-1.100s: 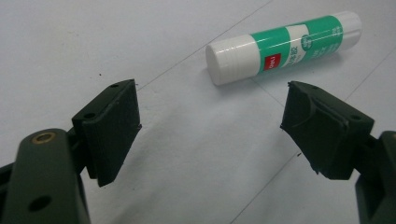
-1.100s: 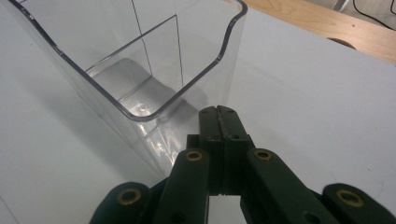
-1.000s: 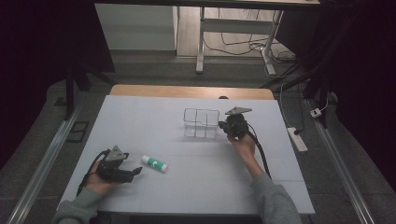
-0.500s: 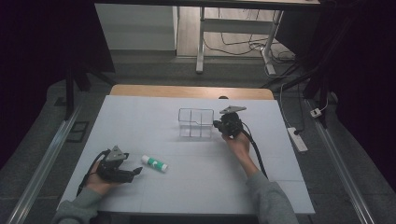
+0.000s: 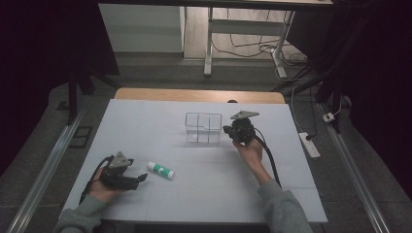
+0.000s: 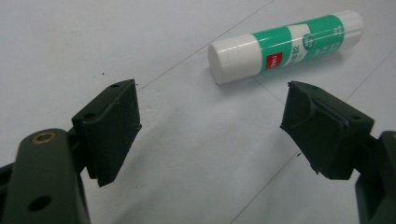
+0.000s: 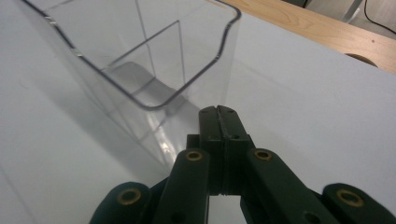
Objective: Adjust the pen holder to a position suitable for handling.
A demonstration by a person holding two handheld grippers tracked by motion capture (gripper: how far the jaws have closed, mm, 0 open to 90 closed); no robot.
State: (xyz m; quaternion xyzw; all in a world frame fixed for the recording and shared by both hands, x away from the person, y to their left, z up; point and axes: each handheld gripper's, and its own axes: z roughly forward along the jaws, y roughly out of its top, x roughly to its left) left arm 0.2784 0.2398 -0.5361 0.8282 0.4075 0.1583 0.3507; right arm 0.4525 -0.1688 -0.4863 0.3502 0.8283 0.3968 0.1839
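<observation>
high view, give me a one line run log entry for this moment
left gripper open by green-white glue stick | right gripper shut against clear plastic divided box

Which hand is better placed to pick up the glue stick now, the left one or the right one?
The left. The left gripper has its jaws open, and the glue stick lies on the table just ahead of them. The right gripper is shut and sits against the clear organizer, farther from the stick.
</observation>
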